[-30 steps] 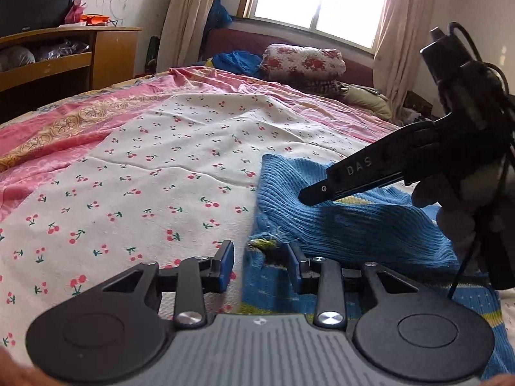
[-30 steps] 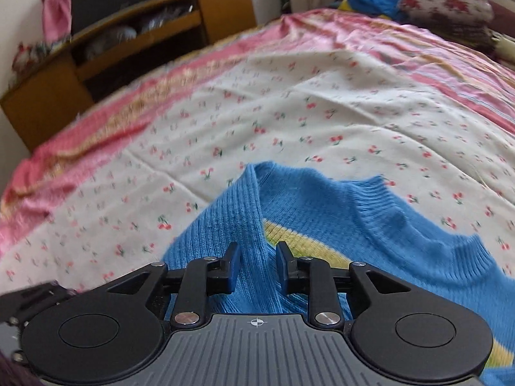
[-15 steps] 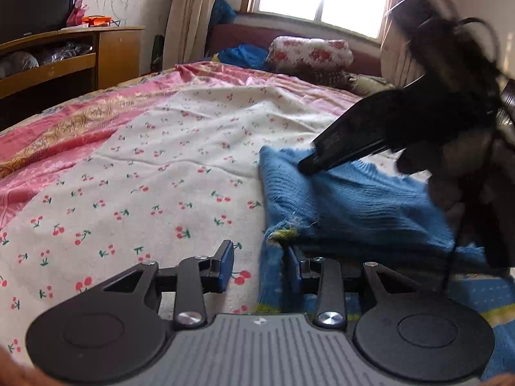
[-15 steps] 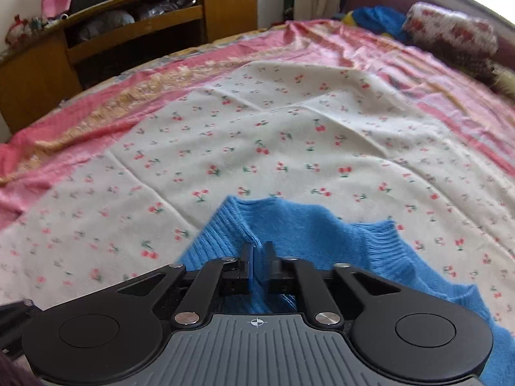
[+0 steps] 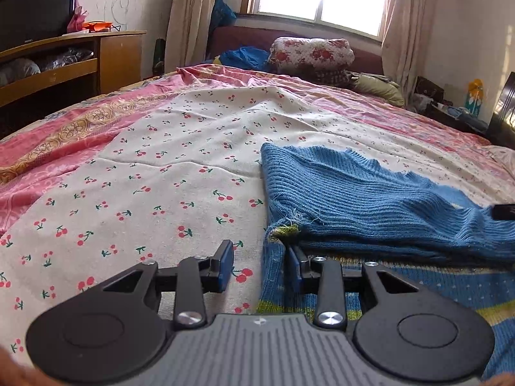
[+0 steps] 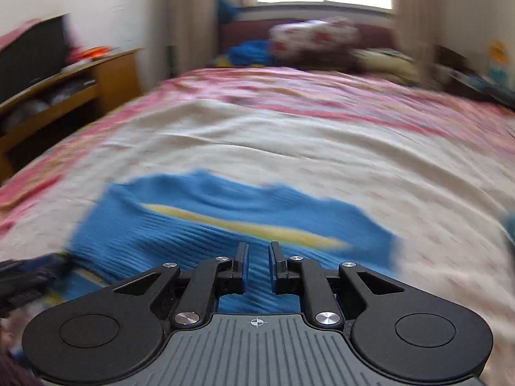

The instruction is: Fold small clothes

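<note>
Folding a blue sweater (image 5: 370, 193) on the bed (image 5: 161, 160). Both grippers, left (image 5: 260, 263) and right (image 6: 257, 265), hover unclenched, gripping nothing. Next probably needs grasping the edge ahead.

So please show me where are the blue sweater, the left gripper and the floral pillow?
blue sweater (image 5: 370, 193), left wrist view, folded-over ribbed upper layer.
left gripper (image 5: 259, 265), left wrist view, gap between its fingertips.
floral pillow (image 5: 310, 53), left wrist view, front face.

Each gripper, left gripper (image 5: 259, 267) and right gripper (image 6: 257, 267), has a ribbed grey base plate with a small crosshair mark, flanked by two round black discs. Black linkage arms with silver screws carry black fingers (image 5: 223, 265) faced with blue pads.
</note>
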{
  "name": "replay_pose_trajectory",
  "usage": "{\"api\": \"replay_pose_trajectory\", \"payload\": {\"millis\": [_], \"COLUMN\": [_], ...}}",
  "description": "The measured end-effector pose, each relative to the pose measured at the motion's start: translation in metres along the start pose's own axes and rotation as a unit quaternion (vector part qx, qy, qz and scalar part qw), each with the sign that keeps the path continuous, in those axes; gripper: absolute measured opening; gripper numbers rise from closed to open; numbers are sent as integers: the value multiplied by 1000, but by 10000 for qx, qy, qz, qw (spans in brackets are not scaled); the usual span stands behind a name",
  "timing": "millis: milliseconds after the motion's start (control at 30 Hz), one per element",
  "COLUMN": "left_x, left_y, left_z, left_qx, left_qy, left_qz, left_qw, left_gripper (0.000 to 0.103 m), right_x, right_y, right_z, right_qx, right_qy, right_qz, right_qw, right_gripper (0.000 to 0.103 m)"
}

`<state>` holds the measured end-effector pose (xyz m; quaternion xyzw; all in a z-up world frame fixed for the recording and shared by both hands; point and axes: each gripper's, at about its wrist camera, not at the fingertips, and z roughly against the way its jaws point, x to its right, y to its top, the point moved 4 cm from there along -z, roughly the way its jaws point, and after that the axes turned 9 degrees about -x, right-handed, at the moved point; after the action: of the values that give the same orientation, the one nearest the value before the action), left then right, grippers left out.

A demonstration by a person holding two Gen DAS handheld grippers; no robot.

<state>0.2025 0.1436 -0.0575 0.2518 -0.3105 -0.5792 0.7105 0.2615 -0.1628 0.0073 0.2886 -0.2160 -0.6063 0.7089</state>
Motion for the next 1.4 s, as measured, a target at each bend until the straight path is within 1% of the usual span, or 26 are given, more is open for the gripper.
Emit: {"api": "replay_pose_trajectory", "payload": {"millis": [133, 200, 267, 300, 367, 433, 467, 533, 567, 600, 667, 733, 800, 867, 933, 967, 1000, 1033, 1067, 1133, 1167, 1200, 1233, 1267, 1367, 1400], "left_x": [3, 4, 4, 4, 5, 5, 5, 5, 5, 5, 5, 5, 3, 2, 3, 2, 2, 2, 2, 2, 2, 2, 3, 3, 4, 4], "left_y": [-1, -1, -1, -2, -1, -2, -2, -1, -2, -2, -1, -1, -1, -1, -1, -1, -1, -1, 0, 1, 0, 0, 0, 0, 0, 0], "left_z": [-1, -1, -1, -1, -1, -2, -2, -2, -2, -2, -2, -1, 0, 0, 0, 0, 1, 2, 3, 4, 4, 4, 4, 4, 4, 3], "left_qx": [33, 50, 68, 75, 85, 87, 87, 92, 90, 93, 99, 118, 125, 129, 129, 134, 149, 178, 208, 237, 231, 227, 230, 236, 242, 235], "left_qy": [72, 86, 84, 86, 78, 75, 78, 69, 71, 63, 50, 28, 8, 0, 6, 9, 4, -5, -13, -29, -29, -25, -17, -15, -11, -18], "left_qz": [-72, -94, -100, -100, -97, -99, -99, -92, -93, -86, -72, -49, -27, -10, -26, -26, -19, -10, -1, 23, 20, 5, -11, -23, -51, -45], "left_qw": [9999, 9999, 9999, 9999, 9999, 9999, 9999, 9999, 9999, 9999, 9999, 9999, 9999, 9999, 9999, 9999, 9999, 9998, 9998, 9997, 9997, 9997, 9997, 9997, 9997, 9997], "left_gripper": [43, 43, 43, 43, 44, 44, 44, 44, 44, 44, 44, 44, 44, 44, 44, 44, 44, 44, 44, 44, 44, 44, 44, 44, 44, 44], "right_x": [56, 73, 85, 90, 94, 90, 87, 83, 81, 81, 75, 67, 63, 64, 70, 73, 76, 79, 83, 87, 88, 89, 88, 88, 86, 83], "right_y": [-8, -9, -10, -13, -18, -22, -23, -22, -20, -17, -8, 2, 11, 16, 15, 13, 8, 4, 0, -7, -9, -11, -12, -12, -15, -15], "right_z": [10, 11, 7, 6, -1, -8, -12, -13, -12, -10, -2, 8, 15, 18, 14, 7, 0, -4, -4, 0, 3, 3, 2, 0, -13, -13], "right_qx": [151, 155, 113, 42, -181, -388, -457, -386, -356, -313, -127, 82, 246, 414, 408, 318, 206, 90, 42, -28, -25, -16, -32, -85, -313, -328], "right_qy": [-305, -222, -242, -155, 160, 481, 544, 471, 402, 327, 168, 147, 366, 315, 264, 121, -166, -358, -313, -6, 62, 55, 18, -17, 148, 208], "right_qz": [-951, -1249, -1457, -1559, -1798, -1964, -1979, -1946, -1923, -1892, -1638, -1351, -1260, -1285, -1306, -1258, -1202, -1189, -1266, -1481, -1541, -1531, -1468, -1404, -1496, -1458], "right_qw": [9949, 9918, 9890, 9876, 9834, 9786, 9776, 9790, 9799, 9809, 9863, 9907, 9911, 9903, 9902, 9915, 9924, 9922, 9915, 9890, 9880, 9882, 9892, 9901, 9881, 9885], "right_gripper": [16, 16, 20, 21, 27, 28, 28, 28, 22, 19, 7, 4, 1, 1, 1, 1, 3, 7, 12, 12, 16, 19, 25, 27, 26, 22]}}
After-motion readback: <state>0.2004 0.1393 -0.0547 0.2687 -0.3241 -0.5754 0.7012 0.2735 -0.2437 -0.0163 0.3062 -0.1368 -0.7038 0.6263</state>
